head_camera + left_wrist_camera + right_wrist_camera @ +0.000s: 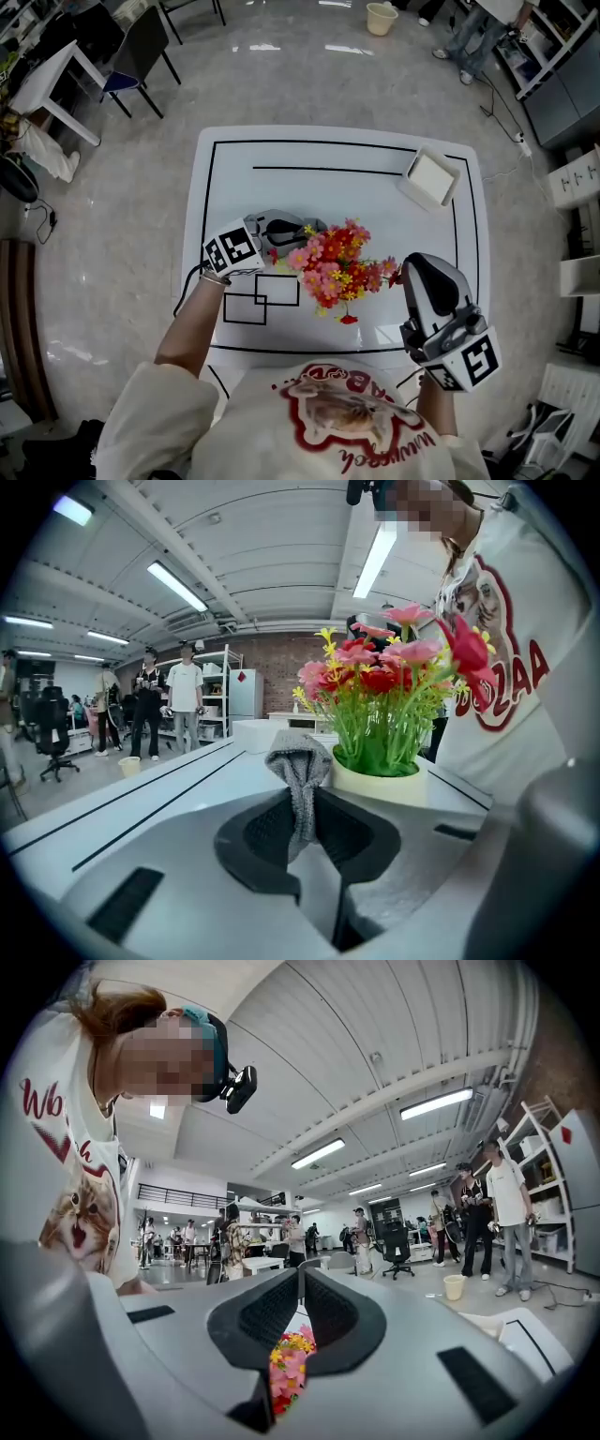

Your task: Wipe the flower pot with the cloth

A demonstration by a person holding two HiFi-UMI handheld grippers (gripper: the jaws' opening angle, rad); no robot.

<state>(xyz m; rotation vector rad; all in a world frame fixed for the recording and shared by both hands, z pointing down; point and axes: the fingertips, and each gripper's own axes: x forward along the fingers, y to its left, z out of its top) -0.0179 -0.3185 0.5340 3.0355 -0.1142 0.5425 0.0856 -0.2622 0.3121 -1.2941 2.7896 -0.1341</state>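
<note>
A cream flower pot [380,785] with pink, red and yellow artificial flowers [337,272] stands in the middle of the white table [375,150]. In the head view the blooms hide the pot. My left gripper [302,797] is shut on a grey cloth [298,759], which sticks up between the jaws just left of the pot's side. In the head view this left gripper [298,231] lies at the flowers' left. My right gripper [407,272] hovers at the flowers' right, pointing at them. In its own view the right gripper [301,1288] has its jaw tips together, with nothing held; flowers [289,1365] show below.
A white box [431,178] sits at the table's back right corner. Black tape lines and rectangles [262,298] mark the tabletop. Chairs and a desk stand off the table's back left, and a bucket [381,17] is on the floor behind. Several people [185,700] stand in the room.
</note>
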